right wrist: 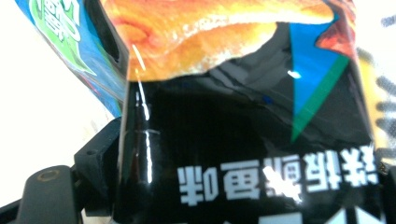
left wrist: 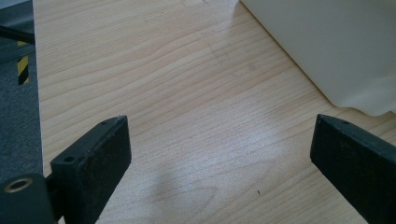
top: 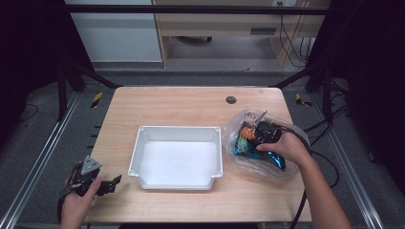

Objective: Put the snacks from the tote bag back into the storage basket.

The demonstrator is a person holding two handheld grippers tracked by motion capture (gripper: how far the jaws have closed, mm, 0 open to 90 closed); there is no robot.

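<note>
A clear plastic bag (top: 291, 168) of snack packets lies on the right of the wooden table (top: 181, 102). My right gripper (top: 252, 139) reaches into it, held by a hand. In the right gripper view a black packet (right wrist: 233, 130) with an orange picture and white lettering lies between the widely spread jaws of that gripper (right wrist: 247, 156); a blue and green packet (right wrist: 65, 42) sits behind it. A white tray (top: 176, 129) stands empty at the table's middle. My left gripper (top: 111, 184) rests open at the front left corner, nothing between its jaws (left wrist: 219, 135), with the tray wall (left wrist: 327, 42) to its right.
A dark round hole (top: 231, 99) sits near the table's far edge. Bare wood lies left of the tray and behind it. Metal frame rails (top: 43, 157) run along both sides of the table, and cables (top: 329, 167) trail off to the right.
</note>
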